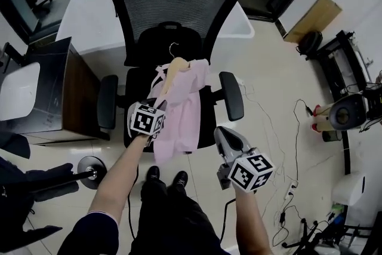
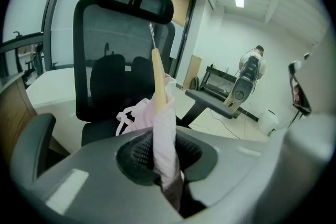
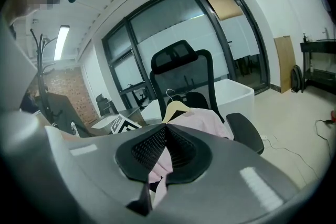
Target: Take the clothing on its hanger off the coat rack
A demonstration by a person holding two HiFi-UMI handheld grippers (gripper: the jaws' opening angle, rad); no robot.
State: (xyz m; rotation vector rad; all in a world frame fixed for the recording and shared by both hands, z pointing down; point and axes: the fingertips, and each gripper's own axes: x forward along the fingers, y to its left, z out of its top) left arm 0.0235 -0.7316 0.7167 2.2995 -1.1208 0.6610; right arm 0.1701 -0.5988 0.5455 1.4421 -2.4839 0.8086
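The left gripper point(image 1: 159, 107) is clamped on the pink garment point(image 1: 182, 110) and holds it in front of the black office chair point(image 1: 173, 6), above the seat; in the left gripper view the cloth runs down between the two pads of the left gripper point(image 2: 164, 152), pinched tight, with the wooden hanger point(image 2: 157, 78) rising upright just above them and its metal hook point(image 2: 151, 34) showing against the chair's mesh back; from the head view the hanger point(image 1: 174, 68) sits at the top of the garment, the hook pointing toward the backrest, and the cloth hangs down past the seat's front edge; the right gripper point(image 1: 219, 131) hovers just beside the garment's right edge, apart from it, its jaws closed together on nothing point(image 3: 165, 136), with the pink cloth seen beyond them; a coat rack point(image 3: 40, 55) stands well apart at the far left of the right gripper view.
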